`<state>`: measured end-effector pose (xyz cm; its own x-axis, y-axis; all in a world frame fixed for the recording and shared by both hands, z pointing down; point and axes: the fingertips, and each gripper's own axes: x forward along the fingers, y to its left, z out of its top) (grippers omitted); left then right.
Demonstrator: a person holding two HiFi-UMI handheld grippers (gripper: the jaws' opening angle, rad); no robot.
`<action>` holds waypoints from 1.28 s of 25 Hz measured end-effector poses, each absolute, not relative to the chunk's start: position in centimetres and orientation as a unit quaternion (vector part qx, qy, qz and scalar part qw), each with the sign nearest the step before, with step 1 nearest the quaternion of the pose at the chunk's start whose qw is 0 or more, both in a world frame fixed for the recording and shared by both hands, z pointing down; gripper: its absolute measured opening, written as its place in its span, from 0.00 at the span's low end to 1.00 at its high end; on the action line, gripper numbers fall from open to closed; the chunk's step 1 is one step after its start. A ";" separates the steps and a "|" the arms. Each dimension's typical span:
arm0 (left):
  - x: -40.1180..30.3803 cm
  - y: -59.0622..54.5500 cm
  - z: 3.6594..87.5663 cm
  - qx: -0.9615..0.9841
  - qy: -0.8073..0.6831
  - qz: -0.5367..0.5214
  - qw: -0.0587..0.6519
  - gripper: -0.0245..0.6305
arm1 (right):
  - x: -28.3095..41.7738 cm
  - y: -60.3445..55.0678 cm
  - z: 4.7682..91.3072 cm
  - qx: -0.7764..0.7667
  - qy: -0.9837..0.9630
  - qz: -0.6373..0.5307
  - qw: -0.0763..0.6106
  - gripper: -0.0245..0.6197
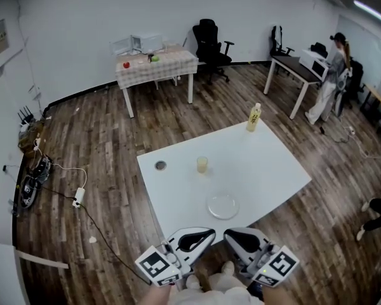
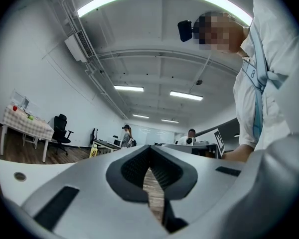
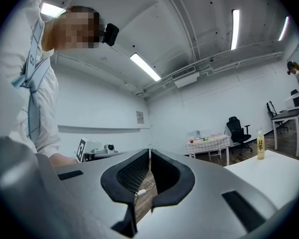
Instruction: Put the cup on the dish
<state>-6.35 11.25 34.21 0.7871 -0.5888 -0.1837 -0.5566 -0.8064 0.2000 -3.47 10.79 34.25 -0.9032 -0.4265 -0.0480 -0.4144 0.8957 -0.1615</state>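
Presently the cup [image 1: 202, 164] stands upright on the white counter [image 1: 267, 164], beyond the empty dish [image 1: 223, 205] and apart from it. Left gripper [image 1: 197, 239] and right gripper [image 1: 244, 239] hang short of the near edge, fingers [image 2: 134, 172] clenched on nothing; evidently the reach has not begun.

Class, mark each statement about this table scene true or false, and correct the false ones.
1. The cup stands on the dish. False: the cup stands on the bare table, apart from the dish.
2. Both the left gripper and the right gripper are shut with nothing between the jaws. True.
3. A bottle stands near the table's far corner. True.
4. The dish lies farther from the grippers than the cup. False: the dish is nearer.
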 end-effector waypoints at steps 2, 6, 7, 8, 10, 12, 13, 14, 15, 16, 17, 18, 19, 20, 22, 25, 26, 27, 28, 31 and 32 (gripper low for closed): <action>-6.4 10.4 34.5 0.943 -0.302 -0.121 0.071 0.04 | -3.6 10.0 34.7 -0.217 0.972 -0.077 0.037 0.09; -6.4 8.4 35.3 0.942 -0.306 -0.120 0.074 0.04 | -4.0 7.8 35.5 -0.208 0.974 -0.078 0.033 0.09; -6.5 7.9 35.6 0.941 -0.308 -0.116 0.074 0.04 | -4.2 7.1 35.5 -0.204 0.975 -0.077 0.033 0.09; -6.6 7.2 35.9 0.941 -0.310 -0.114 0.073 0.04 | -4.3 6.4 35.5 -0.200 0.976 -0.075 0.034 0.09; -6.6 5.9 35.7 0.940 -0.315 -0.114 0.067 0.04 | -4.3 5.0 35.4 -0.194 0.978 -0.074 0.036 0.09; -6.4 4.4 35.3 0.938 -0.320 -0.118 0.061 0.04 | -4.1 3.5 35.2 -0.189 0.979 -0.073 0.035 0.09; -6.3 3.6 35.1 0.938 -0.321 -0.119 0.061 0.04 | -3.9 2.7 35.1 -0.186 0.979 -0.073 0.035 0.09; -6.1 2.8 35.0 0.937 -0.323 -0.119 0.062 0.04 | -3.6 1.9 35.1 -0.183 0.980 -0.074 0.033 0.09; -5.9 2.1 35.0 0.936 -0.324 -0.118 0.064 0.04 | -3.4 1.2 35.1 -0.181 0.980 -0.074 0.032 0.09; -5.7 1.4 35.0 0.936 -0.325 -0.118 0.064 0.04 | -3.1 0.5 35.1 -0.179 0.981 -0.075 0.030 0.09; -5.4 0.8 35.1 0.936 -0.325 -0.117 0.063 0.04 | -2.8 -0.2 35.2 -0.177 0.981 -0.076 0.029 0.09; -5.2 0.2 35.2 0.937 -0.325 -0.117 0.062 0.04 | -2.5 -0.8 35.2 -0.176 0.981 -0.076 0.029 0.09; -5.1 -0.3 35.3 0.937 -0.324 -0.117 0.060 0.04 | -2.3 -1.4 35.3 -0.175 0.981 -0.078 0.028 0.09; -5.0 -0.9 35.5 0.937 -0.324 -0.117 0.060 0.04 | -2.2 -1.9 35.4 -0.174 0.981 -0.079 0.028 0.09; -4.9 -1.8 36.3 0.937 -0.326 -0.107 0.068 0.04 | -1.8 -2.9 35.8 -0.172 0.981 -0.083 0.026 0.09; -4.8 -2.9 37.5 0.935 -0.334 -0.094 0.075 0.04 | -1.4 -4.1 36.5 -0.167 0.982 -0.086 0.025 0.09; -4.8 -3.3 37.8 0.934 -0.337 -0.092 0.076 0.04 | -1.3 -4.5 36.7 -0.166 0.982 -0.087 0.025 0.09; -4.9 -3.8 38.0 0.933 -0.341 -0.090 0.077 0.04 | -1.3 -5.0 36.9 -0.166 0.982 -0.091 0.024 0.09; -5.0 -4.2 38.3 0.931 -0.345 -0.088 0.078 0.04 | -1.3 -5.4 37.1 -0.166 0.981 -0.095 0.023 0.09; -5.3 -5.6 38.7 0.926 -0.358 -0.090 0.074 0.04 | -1.3 -6.5 37.8 -0.161 0.982 -0.098 0.023 0.09; -5.4 -6.1 38.8 0.925 -0.362 -0.092 0.073 0.04 | -1.3 -7.0 38.0 -0.159 0.982 -0.096 0.024 0.09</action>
<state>-5.36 -6.11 38.75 0.7211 -0.6829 -0.1168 -0.6563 -0.7274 0.2005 -1.32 -6.99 37.96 -0.9483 -0.3169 -0.0174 -0.3076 0.9312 -0.1957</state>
